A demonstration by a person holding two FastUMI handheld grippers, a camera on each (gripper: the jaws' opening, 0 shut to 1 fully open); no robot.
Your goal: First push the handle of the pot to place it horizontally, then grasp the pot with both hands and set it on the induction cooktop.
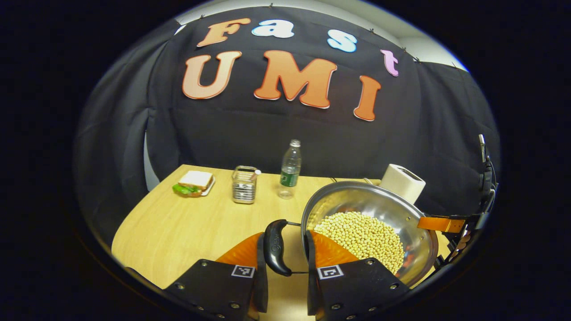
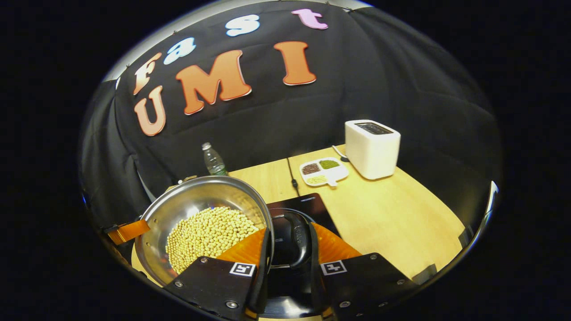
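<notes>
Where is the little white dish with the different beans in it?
In the right gripper view the divided dish sits on the wooden table toward the back, just left of the white toaster and beyond the black induction cooktop.

The pot [image 1: 370,223] is shiny, round and silver, and it is full of small yellow beans [image 1: 363,236]. It has a black handle [image 1: 275,247] on each side, and each handle lies flat, sticking out sideways. The pot is tilted a little. The induction cooktop [image 2: 303,209] is flat, black and glossy. It lies on the bench, just beside the pot.
</notes>
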